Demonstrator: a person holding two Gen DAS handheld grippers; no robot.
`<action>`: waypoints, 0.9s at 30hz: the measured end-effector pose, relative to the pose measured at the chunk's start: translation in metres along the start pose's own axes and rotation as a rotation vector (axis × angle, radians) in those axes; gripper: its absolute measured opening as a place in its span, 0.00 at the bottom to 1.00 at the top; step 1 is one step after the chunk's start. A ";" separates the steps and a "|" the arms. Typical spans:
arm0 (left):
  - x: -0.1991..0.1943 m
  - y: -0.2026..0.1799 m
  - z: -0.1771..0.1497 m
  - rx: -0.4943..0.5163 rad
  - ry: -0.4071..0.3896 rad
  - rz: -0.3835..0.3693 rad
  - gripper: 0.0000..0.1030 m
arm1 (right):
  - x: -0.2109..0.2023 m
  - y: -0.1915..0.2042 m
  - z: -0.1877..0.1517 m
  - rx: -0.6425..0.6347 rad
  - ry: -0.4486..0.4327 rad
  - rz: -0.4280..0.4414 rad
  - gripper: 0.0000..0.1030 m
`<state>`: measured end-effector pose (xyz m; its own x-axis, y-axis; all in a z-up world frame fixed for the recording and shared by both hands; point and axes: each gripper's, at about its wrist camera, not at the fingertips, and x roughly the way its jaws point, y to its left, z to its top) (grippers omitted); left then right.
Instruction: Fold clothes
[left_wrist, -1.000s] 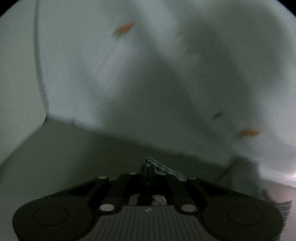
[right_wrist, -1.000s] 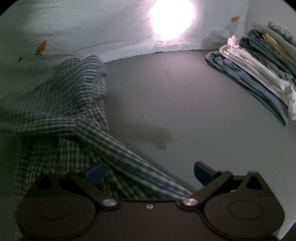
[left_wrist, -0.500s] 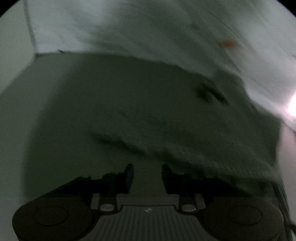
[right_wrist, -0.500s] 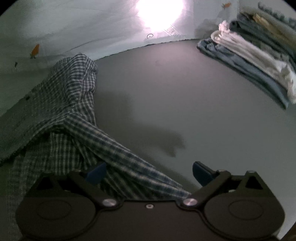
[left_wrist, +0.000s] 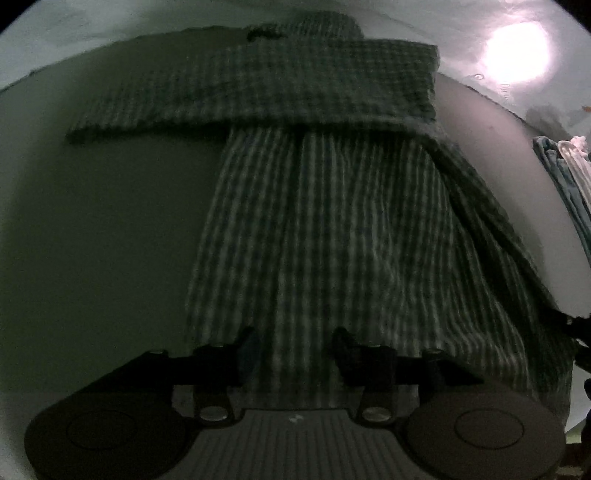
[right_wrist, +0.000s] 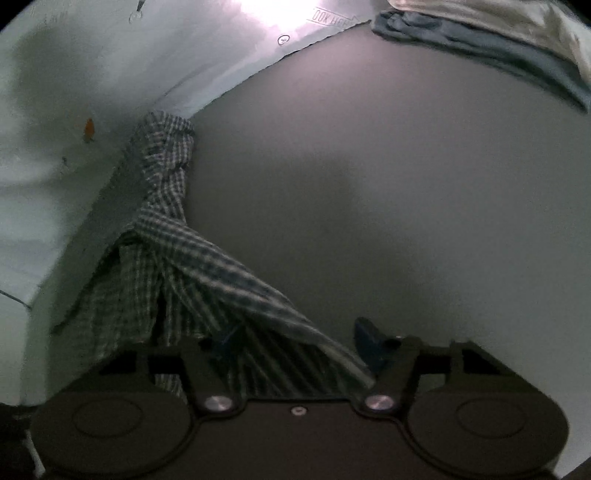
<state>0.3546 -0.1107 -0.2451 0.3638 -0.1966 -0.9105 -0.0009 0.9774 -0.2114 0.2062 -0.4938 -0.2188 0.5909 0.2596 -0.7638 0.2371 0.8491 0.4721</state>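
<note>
Left fingers, dark and stubby, about half apart and opening, nothing pinched; poised over the near hem of the green-and-white checked cotton shirt, cloth showing in the gap but not pressed by either pad. Left gripper aimed steeply down, roughly over the middle of that hem.

Right fingers, blue-tipped, a little past half apart and closing, astride the near right corner of the same shirt; a twisted fold runs up from between them toward the far left. Pads not yet on the cloth as far as can be told; right gripper near the shirt's right edge.

Outward from there: shirt flat on the grey tabletop, long axis running near to far, straight away from both pairs of fingers, with a sleeve laid across the far part as a left-to-right band. Both hands at the near end, right one apparently closer to a hold. Further right and far, well apart from the shirt, a stack of folded blue and white garments against the pale wall.
</note>
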 end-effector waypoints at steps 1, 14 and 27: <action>-0.001 -0.002 -0.006 -0.009 0.005 0.010 0.47 | -0.002 -0.005 -0.001 0.006 0.003 0.027 0.60; -0.010 -0.013 -0.041 -0.068 0.061 0.102 0.56 | -0.012 -0.040 -0.007 0.140 0.060 0.266 0.02; -0.002 -0.018 -0.043 -0.034 0.066 0.065 0.82 | 0.022 -0.036 -0.029 0.568 0.209 0.740 0.02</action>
<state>0.3142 -0.1310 -0.2543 0.2998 -0.1392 -0.9438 -0.0546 0.9852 -0.1626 0.1887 -0.5058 -0.2656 0.6041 0.7651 -0.2230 0.2297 0.1007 0.9680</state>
